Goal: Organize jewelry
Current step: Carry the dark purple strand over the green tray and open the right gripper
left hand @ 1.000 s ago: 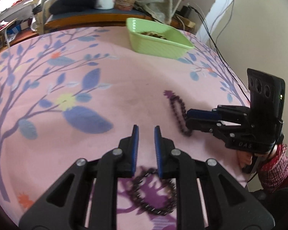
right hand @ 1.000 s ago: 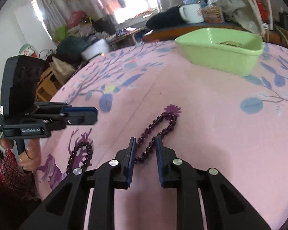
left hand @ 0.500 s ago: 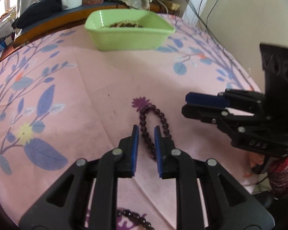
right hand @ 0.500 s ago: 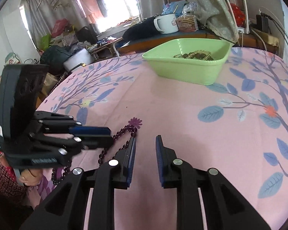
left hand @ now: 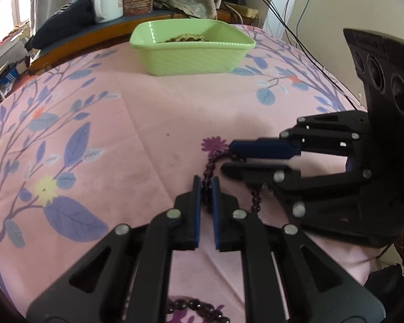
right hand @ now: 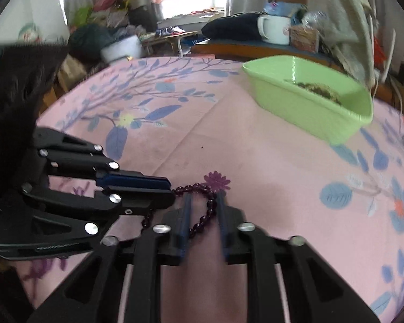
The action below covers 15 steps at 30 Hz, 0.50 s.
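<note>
The dark purple bead bracelet [left hand: 210, 167] lies in a loop on the pink floral surface [left hand: 153, 107], beside a printed purple flower. The left gripper [left hand: 206, 185] has its fingers narrowly parted astride one strand. The right gripper [right hand: 202, 202], fingers spread, straddles the other strand, seemingly not pinching. The green tray [left hand: 191, 53] farther back holds pale beaded jewelry.
</note>
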{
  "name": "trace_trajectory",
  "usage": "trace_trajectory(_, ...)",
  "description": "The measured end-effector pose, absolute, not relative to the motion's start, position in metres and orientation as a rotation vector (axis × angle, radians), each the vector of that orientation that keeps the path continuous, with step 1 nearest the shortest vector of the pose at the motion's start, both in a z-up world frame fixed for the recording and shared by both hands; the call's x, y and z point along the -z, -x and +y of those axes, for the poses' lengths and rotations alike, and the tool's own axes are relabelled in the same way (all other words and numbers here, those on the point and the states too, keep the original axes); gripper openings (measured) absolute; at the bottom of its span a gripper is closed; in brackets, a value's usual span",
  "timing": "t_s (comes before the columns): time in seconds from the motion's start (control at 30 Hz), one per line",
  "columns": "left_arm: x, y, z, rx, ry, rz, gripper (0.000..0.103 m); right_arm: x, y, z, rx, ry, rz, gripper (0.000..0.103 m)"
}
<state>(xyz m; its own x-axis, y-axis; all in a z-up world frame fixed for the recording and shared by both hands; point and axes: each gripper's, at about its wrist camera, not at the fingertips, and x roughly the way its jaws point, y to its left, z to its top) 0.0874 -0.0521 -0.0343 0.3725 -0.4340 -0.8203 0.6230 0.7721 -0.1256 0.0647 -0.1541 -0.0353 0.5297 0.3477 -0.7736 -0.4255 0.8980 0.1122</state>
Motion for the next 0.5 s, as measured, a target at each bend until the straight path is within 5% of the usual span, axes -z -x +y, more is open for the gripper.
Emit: trace_trajectory(0.5,-0.068,-0.177,-0.081,0.703,-0.075,0.817,0.008,-0.057,-0.122,-0.230,-0.436,-0.185,0.663,0.000)
